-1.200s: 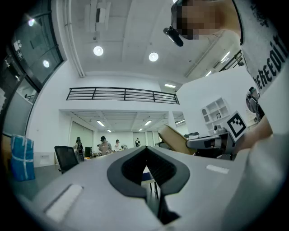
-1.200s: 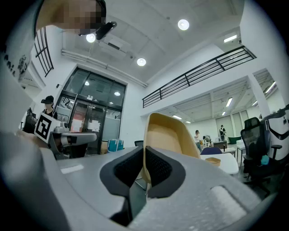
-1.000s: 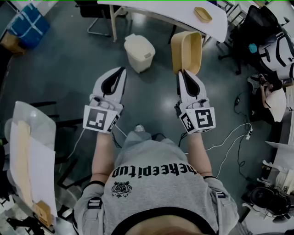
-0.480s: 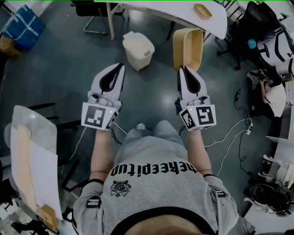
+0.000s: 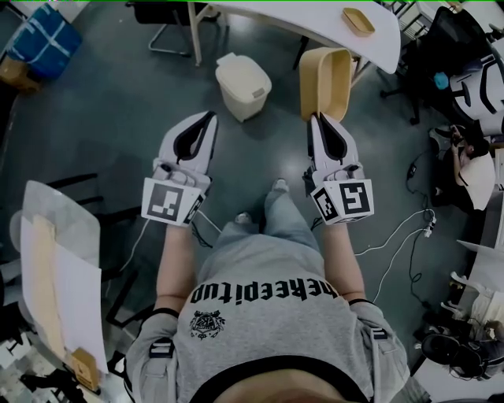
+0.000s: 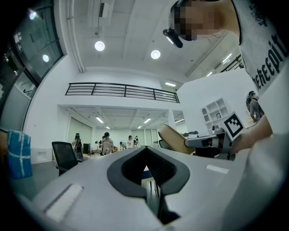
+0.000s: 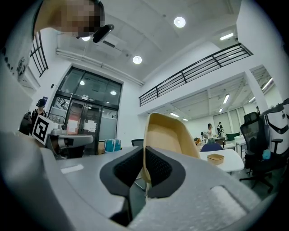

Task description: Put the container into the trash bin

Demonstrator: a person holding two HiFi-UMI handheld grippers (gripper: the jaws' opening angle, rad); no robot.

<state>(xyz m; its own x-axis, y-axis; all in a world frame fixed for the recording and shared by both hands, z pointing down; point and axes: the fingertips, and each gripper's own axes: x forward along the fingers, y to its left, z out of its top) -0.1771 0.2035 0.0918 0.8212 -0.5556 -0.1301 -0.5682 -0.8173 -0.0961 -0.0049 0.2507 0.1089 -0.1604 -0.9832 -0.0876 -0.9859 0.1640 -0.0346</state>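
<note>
My right gripper [image 5: 318, 118] is shut on the rim of a tan oblong container [image 5: 324, 82], held out over the floor. In the right gripper view the container [image 7: 168, 136] stands up from between the closed jaws of the right gripper [image 7: 144, 151], its hollow side facing the camera. The cream trash bin [image 5: 242, 85] with a closed lid stands on the floor, left of the container and ahead of my left gripper [image 5: 210, 118]. The left gripper [image 6: 145, 149] is shut with nothing in it. From the left gripper view the container [image 6: 175, 139] shows at right.
A white table [image 5: 315, 24] at the top carries a small tan tray [image 5: 358, 21]. A black office chair [image 5: 453, 35] and cables [image 5: 398, 236] lie at right. A table edge with papers [image 5: 55, 275] is at lower left, and a blue box [image 5: 39, 43] sits top left.
The person has stepped forward, one foot now showing between the grippers. Both grippers keep their pose, and the bin and container sit slightly further right in the view.
</note>
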